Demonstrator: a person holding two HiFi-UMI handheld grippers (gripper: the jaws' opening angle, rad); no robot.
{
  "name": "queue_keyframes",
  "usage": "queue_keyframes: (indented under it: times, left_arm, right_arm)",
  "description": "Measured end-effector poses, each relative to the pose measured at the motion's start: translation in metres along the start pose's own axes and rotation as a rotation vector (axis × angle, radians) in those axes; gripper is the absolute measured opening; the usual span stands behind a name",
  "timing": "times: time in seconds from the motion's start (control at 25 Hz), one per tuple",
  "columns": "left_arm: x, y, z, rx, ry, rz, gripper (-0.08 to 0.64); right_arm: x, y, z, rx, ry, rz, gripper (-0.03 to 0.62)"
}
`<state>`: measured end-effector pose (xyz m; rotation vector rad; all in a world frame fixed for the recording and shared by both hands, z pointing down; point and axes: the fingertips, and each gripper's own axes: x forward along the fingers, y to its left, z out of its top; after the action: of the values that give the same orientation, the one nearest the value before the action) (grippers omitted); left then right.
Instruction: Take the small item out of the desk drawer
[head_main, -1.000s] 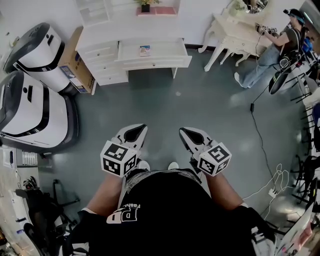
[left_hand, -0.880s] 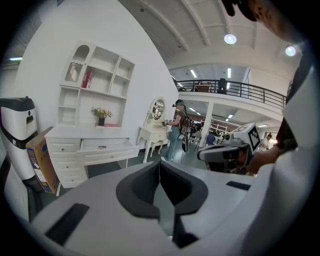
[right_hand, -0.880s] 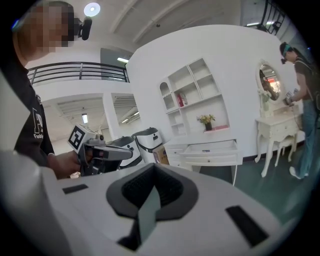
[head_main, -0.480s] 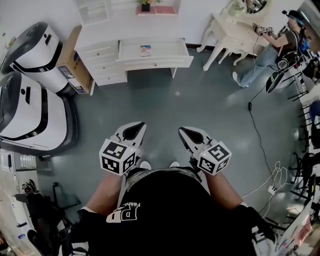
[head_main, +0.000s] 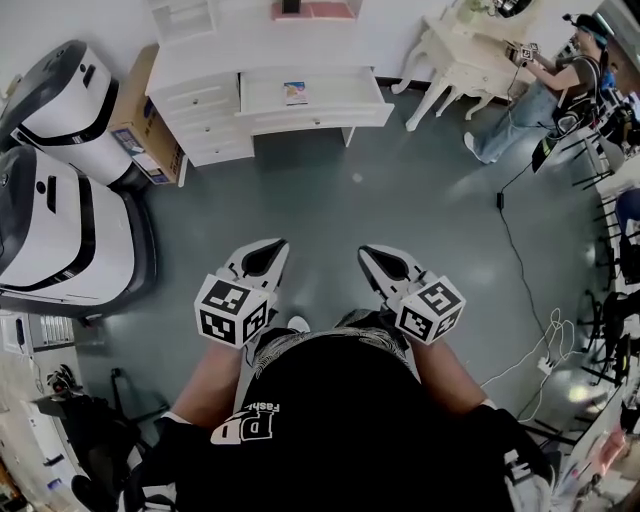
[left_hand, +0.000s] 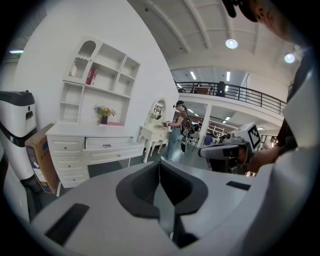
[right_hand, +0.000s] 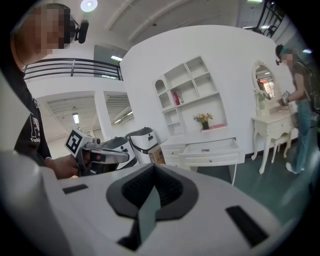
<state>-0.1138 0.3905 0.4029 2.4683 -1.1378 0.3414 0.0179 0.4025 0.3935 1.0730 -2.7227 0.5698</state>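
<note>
Left claw (head_main: 276, 246), right claw (head_main: 366, 252): both closed, empty, held forward, side by side, pointed toward white surface (head_main: 250, 58) for approach. Small item (head_main: 294, 93) lies in open drawer (head_main: 342, 92), well apart from claws. Open claw before grasp.

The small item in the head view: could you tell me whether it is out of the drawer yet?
No, the small item lies inside the open drawer.

Glossy grey floor (head_main: 330, 200), white painted-wood desk (head_main: 220, 55), brown cardboard box (head_main: 135, 100), black cloth shirt (head_main: 340, 430).
</note>
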Motion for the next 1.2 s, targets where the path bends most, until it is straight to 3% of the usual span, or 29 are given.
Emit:
queue_keyframes:
  times: [0.56,1.0,1.2]
  left_arm:
    - [0.009,0.033,-0.006,-0.036,0.02,0.018,0.015]
    - [0.051,0.072,0.03,-0.039,0.026,0.069,0.015]
    - [0.089,0.088,0.05,-0.102,0.006,0.065,0.015]
  right_arm:
    - [0.035,-0.015,-0.004,0.036,0.025,0.001,0.009]
    - [0.083,-0.079,0.038,0.06,-0.03,0.012,0.009]
    - [0.1,-0.118,0.054,0.057,-0.033,0.014,0.009]
